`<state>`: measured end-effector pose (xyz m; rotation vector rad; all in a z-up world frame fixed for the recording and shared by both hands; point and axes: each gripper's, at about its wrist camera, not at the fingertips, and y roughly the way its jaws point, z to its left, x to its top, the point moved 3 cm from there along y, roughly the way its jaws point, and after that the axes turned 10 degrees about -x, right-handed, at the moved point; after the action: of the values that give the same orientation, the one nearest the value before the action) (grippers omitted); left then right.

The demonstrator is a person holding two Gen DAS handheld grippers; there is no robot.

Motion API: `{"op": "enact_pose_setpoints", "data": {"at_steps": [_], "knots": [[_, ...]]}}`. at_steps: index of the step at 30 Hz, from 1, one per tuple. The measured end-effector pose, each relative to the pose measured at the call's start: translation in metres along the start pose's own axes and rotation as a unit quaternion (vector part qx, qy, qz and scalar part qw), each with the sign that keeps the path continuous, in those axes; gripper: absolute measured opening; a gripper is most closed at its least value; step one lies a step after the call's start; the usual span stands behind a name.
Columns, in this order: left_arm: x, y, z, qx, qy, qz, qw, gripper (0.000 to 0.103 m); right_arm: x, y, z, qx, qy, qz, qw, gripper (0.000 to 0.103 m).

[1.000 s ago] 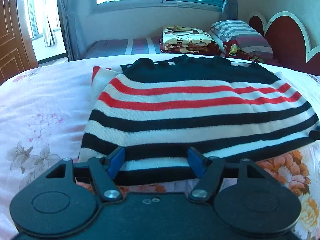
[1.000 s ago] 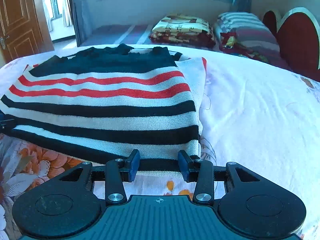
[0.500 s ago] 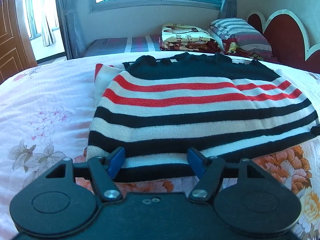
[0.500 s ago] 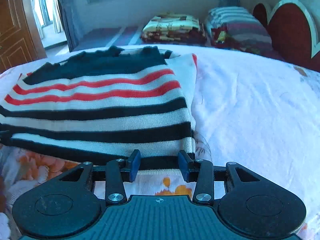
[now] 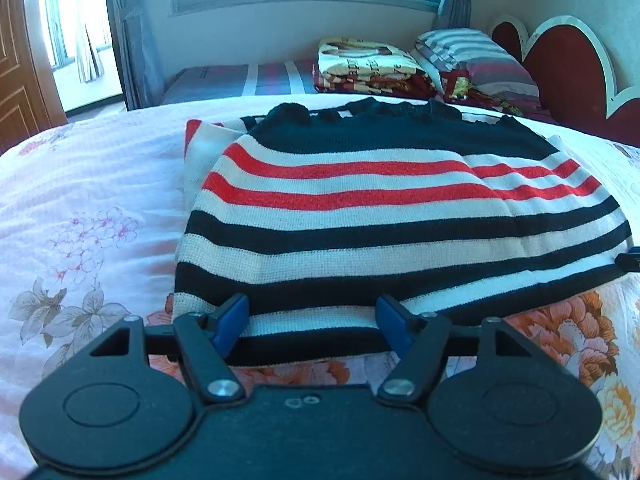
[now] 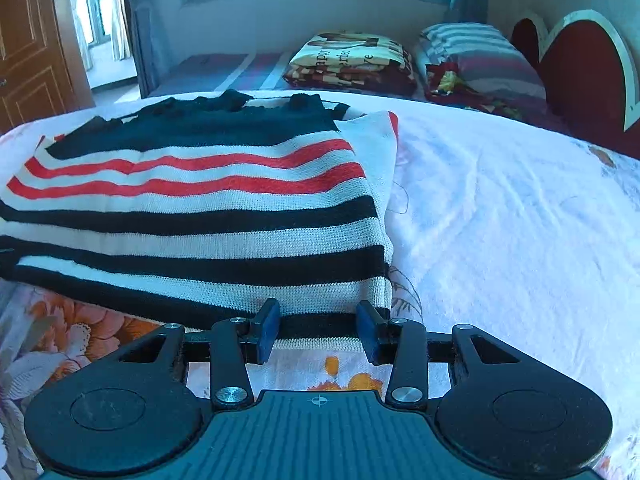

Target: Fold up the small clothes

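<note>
We had drawn both released tongs, left tongs (image 5: 312, 320) and right tongs (image 6: 318, 330), slightly back from the folded striped sweater (image 5: 380, 220), suggesting this fold was finished.

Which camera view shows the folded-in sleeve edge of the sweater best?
The right wrist view: the white sleeve edge runs clear down the sweater side, near the frame's middle. The left wrist view shows only a short part of the other side's edge, partly under the top layer.
</note>
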<state>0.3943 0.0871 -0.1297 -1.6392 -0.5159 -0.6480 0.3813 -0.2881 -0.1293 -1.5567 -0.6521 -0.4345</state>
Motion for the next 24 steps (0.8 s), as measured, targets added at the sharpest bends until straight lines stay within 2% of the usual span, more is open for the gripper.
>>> {"op": "enact_pose_setpoints", "data": {"at_steps": [2, 4, 7, 9, 10, 11, 12, 14, 17, 21, 24], "knots": [[0.003, -0.006, 0.005, 0.009, -0.012, 0.002, 0.9999, 0.071, 0.003, -0.006, -0.006, 0.005, 0.020, 0.000, 1.000, 0.041], [0.001, -0.023, 0.014, 0.024, -0.035, -0.017, 0.9989, 0.068, 0.000, -0.025, -0.016, 0.009, 0.041, -0.031, 0.999, 0.041], [-0.015, -0.047, 0.024, 0.041, -0.062, -0.029, 0.9968, 0.067, -0.014, -0.047, -0.028, 0.037, 0.069, -0.044, 0.996, 0.041], [-0.029, -0.055, 0.029, 0.024, -0.095, -0.029, 0.9947, 0.061, -0.023, -0.058, -0.032, 0.054, 0.085, -0.049, 0.994, 0.041], [-0.036, -0.057, 0.032, 0.006, -0.122, -0.029, 0.9921, 0.053, -0.026, -0.064, -0.032, 0.063, 0.093, -0.050, 0.992, 0.041], [-0.043, -0.058, 0.034, -0.020, -0.153, -0.030, 0.9876, 0.050, -0.028, -0.068, -0.031, 0.073, 0.100, -0.051, 0.991, 0.041], [-0.048, -0.058, 0.038, -0.041, -0.186, -0.035, 0.9811, 0.043, -0.029, -0.073, -0.029, 0.085, 0.106, -0.055, 0.989, 0.041], [-0.055, -0.058, 0.042, -0.070, -0.241, -0.063, 0.9659, 0.043, -0.028, -0.082, -0.022, 0.105, 0.107, -0.062, 0.987, 0.041], [-0.056, -0.046, 0.054, -0.101, -0.318, -0.094, 0.9379, 0.046, -0.018, -0.088, -0.003, 0.122, 0.096, -0.070, 0.985, 0.041], [-0.046, -0.019, 0.076, -0.129, -0.377, -0.142, 0.9064, 0.047, 0.010, -0.074, 0.030, 0.145, 0.083, -0.067, 0.984, 0.041], [-0.033, -0.001, 0.087, -0.140, -0.400, -0.161, 0.8913, 0.047, 0.034, -0.056, 0.054, 0.136, 0.077, -0.074, 0.985, 0.041]]}}
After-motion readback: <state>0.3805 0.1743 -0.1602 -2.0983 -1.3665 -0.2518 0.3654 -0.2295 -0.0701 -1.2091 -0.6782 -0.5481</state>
